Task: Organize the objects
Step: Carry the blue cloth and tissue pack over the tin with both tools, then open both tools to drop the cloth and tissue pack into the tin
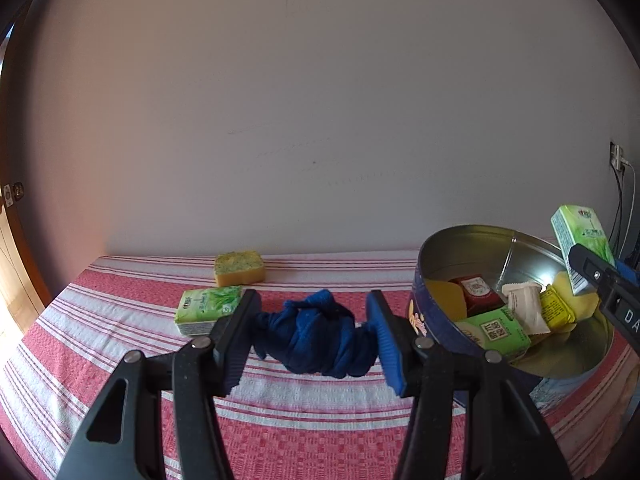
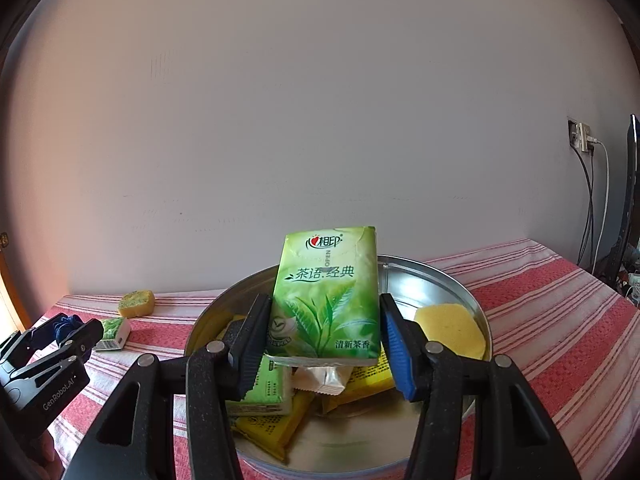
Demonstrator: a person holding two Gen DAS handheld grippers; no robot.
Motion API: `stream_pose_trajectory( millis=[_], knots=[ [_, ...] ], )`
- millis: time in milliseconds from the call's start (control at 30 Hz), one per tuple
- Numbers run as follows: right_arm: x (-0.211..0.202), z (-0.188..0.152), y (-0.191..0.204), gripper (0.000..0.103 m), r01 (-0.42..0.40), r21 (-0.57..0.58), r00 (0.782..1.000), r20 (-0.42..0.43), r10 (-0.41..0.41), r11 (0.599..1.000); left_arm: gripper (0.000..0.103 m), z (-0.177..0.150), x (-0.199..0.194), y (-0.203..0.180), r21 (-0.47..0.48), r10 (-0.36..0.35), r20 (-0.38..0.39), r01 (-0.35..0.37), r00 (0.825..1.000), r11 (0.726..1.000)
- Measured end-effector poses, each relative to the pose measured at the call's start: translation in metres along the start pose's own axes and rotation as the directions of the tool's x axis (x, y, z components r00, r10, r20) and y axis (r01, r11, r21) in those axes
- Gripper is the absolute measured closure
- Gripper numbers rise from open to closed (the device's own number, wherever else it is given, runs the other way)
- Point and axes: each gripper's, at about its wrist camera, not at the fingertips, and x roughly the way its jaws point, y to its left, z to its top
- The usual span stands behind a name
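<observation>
My right gripper (image 2: 324, 344) is shut on a green tissue pack (image 2: 328, 296) and holds it upright over the round metal tin (image 2: 456, 284); the pack also shows in the left wrist view (image 1: 582, 248) above the tin (image 1: 440, 248). The tin holds several packets, a yellow sponge (image 2: 450, 330) and another green pack (image 1: 498, 334). My left gripper (image 1: 314, 336) is shut on a crumpled blue cloth (image 1: 318, 336) just above the striped tablecloth (image 1: 300, 412), left of the tin.
A second green tissue pack (image 1: 208, 308) and a yellow-green sponge (image 1: 240, 267) lie on the cloth behind my left gripper, near the wall. Cables and a wall socket (image 2: 582, 142) are at the far right.
</observation>
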Motion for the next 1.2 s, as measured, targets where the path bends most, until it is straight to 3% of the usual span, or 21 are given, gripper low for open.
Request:
stream_pose_trajectory(
  millis=[700,1200],
  knots=[
    [0.010,0.010,-0.064,0.047,0.091,0.020,0.993,-0.071,-0.089,0.996,0.049,0.011,0.017,-0.100,0.098,-0.111,-0.027,0.113,0.993,0.989],
    [0.040,0.006,-0.078,0.047,0.059,0.014,0.987,-0.152,-0.056,0.998,0.049,0.003,0.050,-0.119,0.079,-0.112,-0.134,0.123,0.985,0.989]
  ],
)
